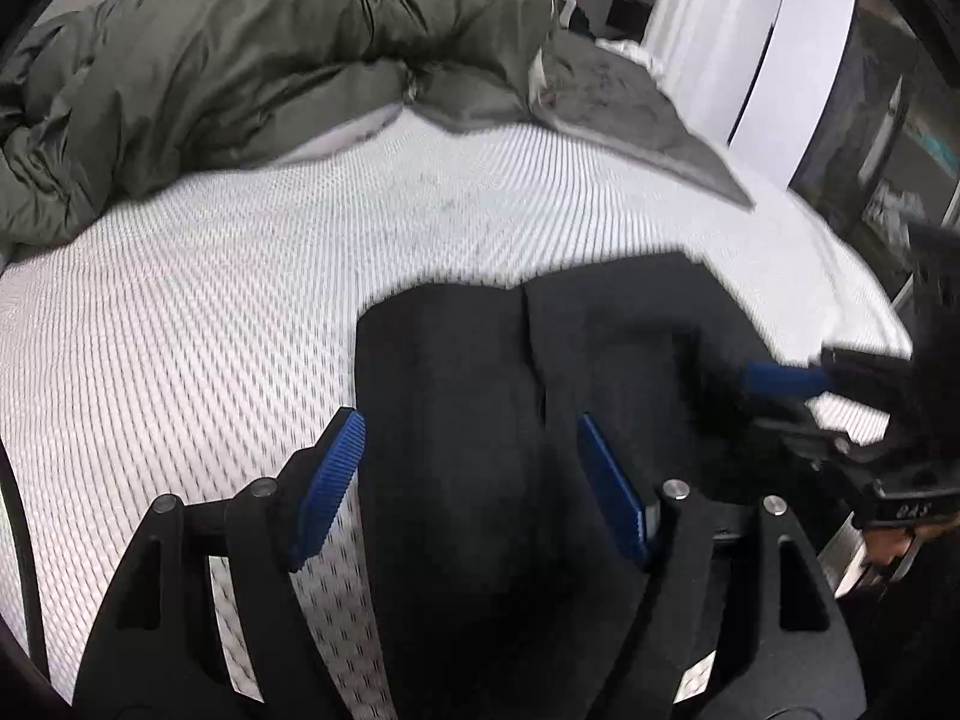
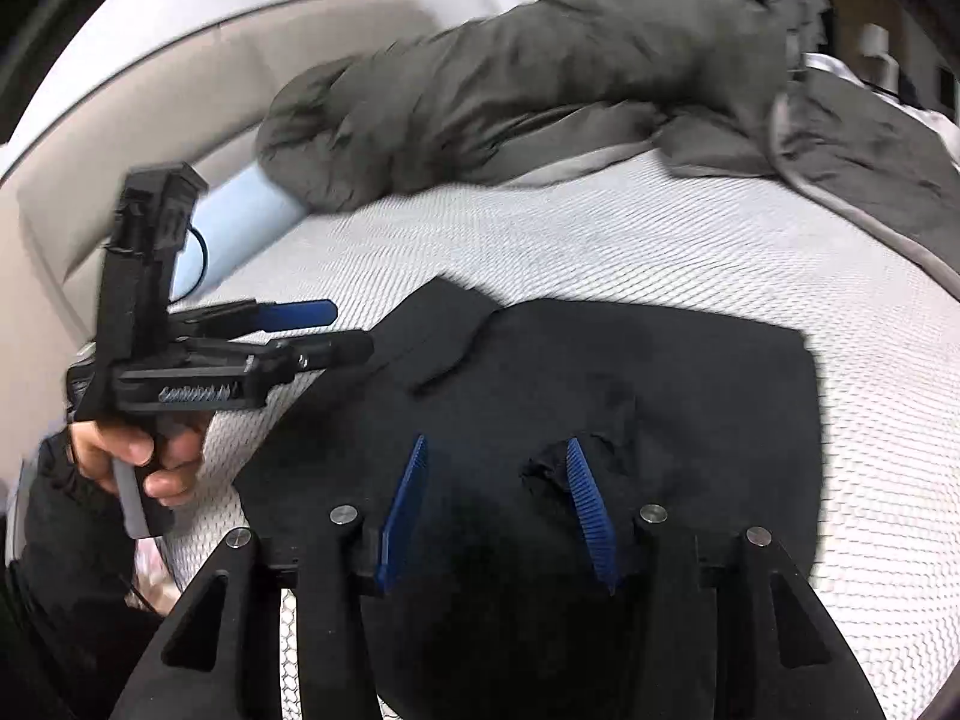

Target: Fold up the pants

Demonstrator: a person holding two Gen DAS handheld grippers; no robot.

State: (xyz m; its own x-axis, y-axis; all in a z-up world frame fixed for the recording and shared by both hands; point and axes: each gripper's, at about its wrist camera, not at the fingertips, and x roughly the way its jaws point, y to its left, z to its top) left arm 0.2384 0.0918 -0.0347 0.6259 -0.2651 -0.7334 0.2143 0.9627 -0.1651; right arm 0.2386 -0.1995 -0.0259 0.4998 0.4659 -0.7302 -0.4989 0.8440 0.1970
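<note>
Both grippers hover with fingers spread over the folded pants [image 2: 600, 372], left gripper [image 1: 471, 480] and right gripper [image 2: 498, 516] gripping nothing. You look between folds; next, pinch the near edge and carry it far.

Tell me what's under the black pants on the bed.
The black pants lie folded on the white textured bed cover, which shows all around them. Anything between the folded layers is covered and cannot be seen.

Pants [image 2: 600, 372]: black. Mattress cover [image 1: 210, 300]: white, diamond-textured. Duvet [image 1: 240, 60]: olive-grey. Gripper pads [image 1: 330, 492]: blue, ribbed.
</note>
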